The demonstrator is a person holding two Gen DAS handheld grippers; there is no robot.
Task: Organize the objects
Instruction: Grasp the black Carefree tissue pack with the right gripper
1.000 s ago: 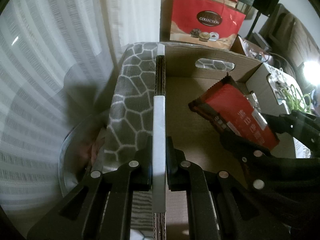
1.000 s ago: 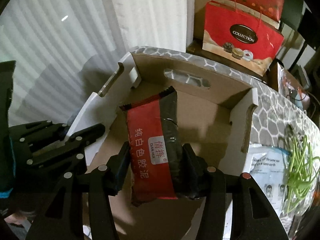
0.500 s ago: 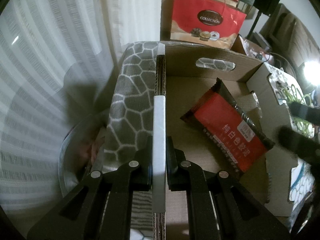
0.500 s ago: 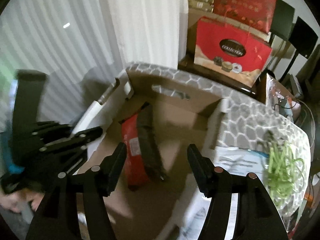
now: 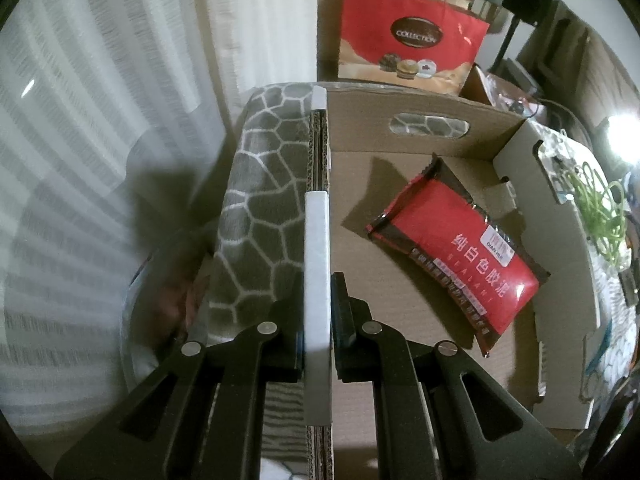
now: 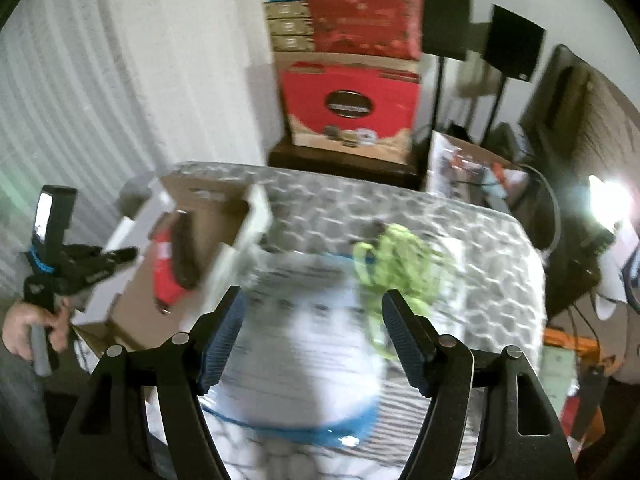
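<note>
Grey fleece with a pale honeycomb pattern covered the table (image 5: 256,200), and most of its left half was taken up by an open cardboard box (image 5: 400,216) with a handle slot cut in its far wall. Beside the box on its right, outside the wall, lay a white printed bag with a blue edge (image 6: 308,332), blurred in the right wrist view, and past it a loose tangle of green bands (image 6: 400,256). Inside the box the red sealant packet (image 5: 460,256) lay flat on the cardboard floor, its long axis running diagonally from the far middle toward the near right corner, the near end close to the right wall. The floor between the packet and the left wall was bare, and so was the strip in front of the far wall. The left gripper (image 5: 318,316) was clamped on the white top edge of the box's left wall, one finger on each side. The right gripper (image 6: 312,332) hung over the white bag outside the box, its jaws opening with nothing pressed between the pads. A red gift bag (image 5: 412,40) stood behind the table.
</note>
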